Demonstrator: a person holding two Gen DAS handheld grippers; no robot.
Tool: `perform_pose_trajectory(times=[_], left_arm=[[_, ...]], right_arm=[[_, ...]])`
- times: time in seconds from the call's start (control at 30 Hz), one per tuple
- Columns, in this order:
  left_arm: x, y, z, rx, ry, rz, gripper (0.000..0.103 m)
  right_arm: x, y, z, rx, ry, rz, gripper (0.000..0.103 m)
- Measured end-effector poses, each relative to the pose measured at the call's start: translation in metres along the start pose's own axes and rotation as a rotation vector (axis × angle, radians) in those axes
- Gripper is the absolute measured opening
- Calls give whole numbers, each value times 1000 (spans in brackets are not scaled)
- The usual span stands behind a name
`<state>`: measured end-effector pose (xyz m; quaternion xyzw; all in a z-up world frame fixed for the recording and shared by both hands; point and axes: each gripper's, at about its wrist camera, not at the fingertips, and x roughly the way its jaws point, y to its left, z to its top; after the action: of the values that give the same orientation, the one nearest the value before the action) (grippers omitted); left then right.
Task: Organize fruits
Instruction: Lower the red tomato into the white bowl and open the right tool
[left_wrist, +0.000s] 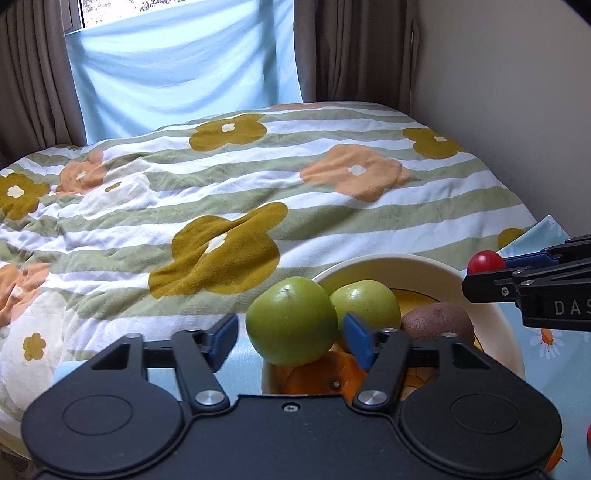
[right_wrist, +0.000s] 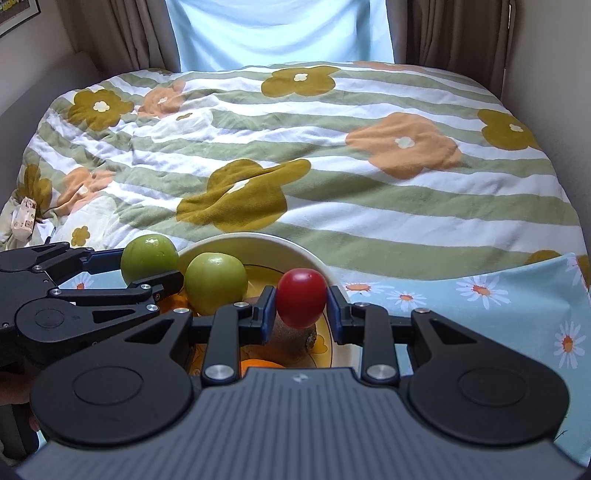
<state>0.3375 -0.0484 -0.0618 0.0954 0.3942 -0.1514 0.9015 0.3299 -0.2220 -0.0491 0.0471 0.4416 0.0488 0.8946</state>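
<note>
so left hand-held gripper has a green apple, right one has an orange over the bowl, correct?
Not quite. The right hand-held gripper has a small red fruit between its fingers, not an orange; the right wrist view shows it over the bowl. The orange lies in the bowl. The left hand-held gripper does have a green apple.

Both tools look alike: the left gripper (left_wrist: 291, 341) and right gripper (right_wrist: 301, 312) have matte black linkage arms, silver pivot screws, round black discs and blue finger pads (left_wrist: 226, 334). White letters "DAS" mark the right gripper's side.
</note>
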Motion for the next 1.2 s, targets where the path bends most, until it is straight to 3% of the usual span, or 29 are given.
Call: perform_pose_trajectory(times=[0.03, 0.47, 1.03, 1.1, 1.17, 1.2], left_arm=[[-3, 0, 0, -3, -13, -2, 93], [-37, 7, -5, -53, -54, 13, 93], [-45, 18, -23, -100, -52, 42, 93], [-47, 18, -24, -103, -54, 43, 93], [-47, 18, -25, -102, -53, 41, 93], [-48, 18, -25, -102, -51, 37, 93]], right_arm=[[1, 1, 1, -1, -1, -1, 44], [11, 6, 8, -22, -13, 25, 44], [39, 7, 7, -70, -24, 55, 46], [36, 7, 7, -78, -40, 62, 53], [32, 8, 7, -80, -49, 41, 84], [29, 8, 6, -77, -63, 21, 91]])
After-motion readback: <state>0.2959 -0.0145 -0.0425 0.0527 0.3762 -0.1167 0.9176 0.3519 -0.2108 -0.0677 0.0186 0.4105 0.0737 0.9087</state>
